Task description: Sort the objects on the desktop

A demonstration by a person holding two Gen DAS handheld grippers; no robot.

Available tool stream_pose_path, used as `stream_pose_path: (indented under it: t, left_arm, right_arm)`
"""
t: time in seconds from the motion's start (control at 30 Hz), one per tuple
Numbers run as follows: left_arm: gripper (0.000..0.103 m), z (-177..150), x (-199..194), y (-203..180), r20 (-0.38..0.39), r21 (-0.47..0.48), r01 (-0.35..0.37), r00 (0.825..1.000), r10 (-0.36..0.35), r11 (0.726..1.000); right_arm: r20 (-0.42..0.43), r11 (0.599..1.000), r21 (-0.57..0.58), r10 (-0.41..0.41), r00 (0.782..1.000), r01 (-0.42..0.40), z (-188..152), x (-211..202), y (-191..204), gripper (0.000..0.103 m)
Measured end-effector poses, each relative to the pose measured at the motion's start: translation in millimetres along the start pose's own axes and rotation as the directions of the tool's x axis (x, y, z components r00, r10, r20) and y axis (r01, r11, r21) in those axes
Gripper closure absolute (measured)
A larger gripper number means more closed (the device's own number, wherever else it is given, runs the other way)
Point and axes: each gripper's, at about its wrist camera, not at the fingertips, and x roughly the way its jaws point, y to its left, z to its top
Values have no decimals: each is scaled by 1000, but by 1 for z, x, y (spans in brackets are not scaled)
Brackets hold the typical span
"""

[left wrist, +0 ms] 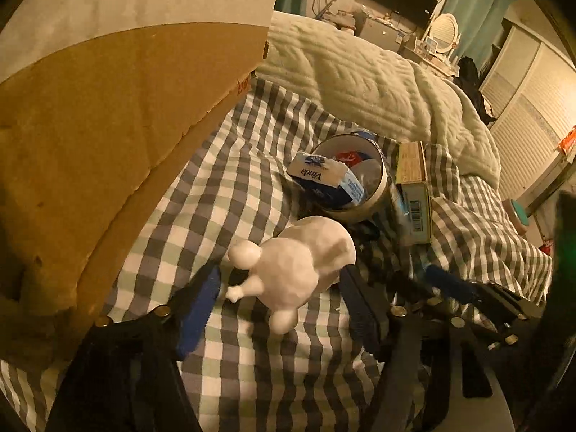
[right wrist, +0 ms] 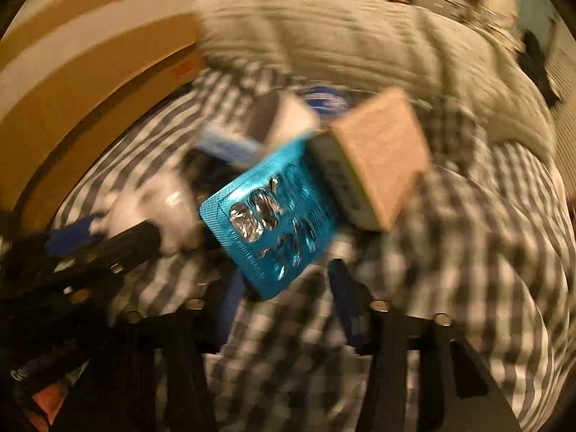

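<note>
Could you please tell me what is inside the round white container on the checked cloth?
The round white container holds a Vinda tissue pack sticking out over its rim, with something red and pale wrapping behind. Anything deeper is covered.

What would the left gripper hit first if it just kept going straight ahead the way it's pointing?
Most likely the white figurine, which lies between the left gripper fingers already. Beyond it sits the round tin with the Vinda tissue pack; depth is hard to judge.
</note>
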Motion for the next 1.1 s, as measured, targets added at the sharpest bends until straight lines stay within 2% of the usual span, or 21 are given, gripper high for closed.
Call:
stream_pose_path:
  t: [0.07, 0.13, 0.23, 0.33, 0.47, 0.5, 0.53, 0.63, 0.67, 0.7, 0.83, 1.0, 1.1]
  left_arm:
    - [20, 0, 1, -3, -7, -9, 4, 1000, -4, 1000]
    - [15, 2, 3, -7, -13, -26, 2, 1000, -3, 1000]
    - [14, 5, 13, -12, -32, -36, -13, 999, 12, 999]
    - [14, 7, 18, -9, -25, -84, -29, 999, 27, 996]
    - [14, 7, 20, -11, -10, -80, -31, 999, 30, 996]
    - [14, 6, 19, -12, -6, -75, -31, 999, 31, 997]
    - [14, 5, 19, -12, -3, -71, -27, 1000, 27, 997]
    - [15, 5, 18, -12, 3, -68, -9, 1000, 9, 998]
    - [24, 5, 18, -12, 6, -69, -7, 1000, 8, 998]
    - [28, 4, 17, -11, 6, -71, -1, 1000, 2, 997]
    - [28, 2, 16, -13, -8, -49, 29, 1000, -29, 998]
    - [28, 0, 7, -18, 8, -25, 64, 998, -64, 998]
    - [28, 1, 10, -20, -8, -20, 70, 998, -70, 997]
  right_arm:
    - [30, 997, 74, 14, 999, -16, -1, -10, -19, 61]
    - [41, 993, 110, 24, 999, -29, 0, -14, -30, 63]
    - [42, 994, 107, 35, 998, -40, 4, -12, -34, 64]
    - [33, 996, 82, 34, 999, -37, 14, -4, -31, 69]
    - [31, 993, 94, 63, 998, -65, 28, 6, -34, 75]
    - [38, 992, 101, 78, 996, -81, 27, 7, -36, 83]
    - [45, 990, 105, 93, 995, -97, 27, 5, -38, 85]
    - [82, 989, 105, 99, 992, -108, 20, -8, -42, 87]
    - [95, 988, 106, 106, 990, -116, 17, -14, -44, 87]
    - [102, 987, 104, 108, 989, -119, 15, -18, -44, 88]
    - [135, 988, 91, 112, 985, -125, 7, -35, -46, 89]
    - [154, 989, 72, 116, 981, -128, 9, -39, -43, 89]
    - [150, 990, 60, 116, 982, -126, 9, -37, -42, 89]
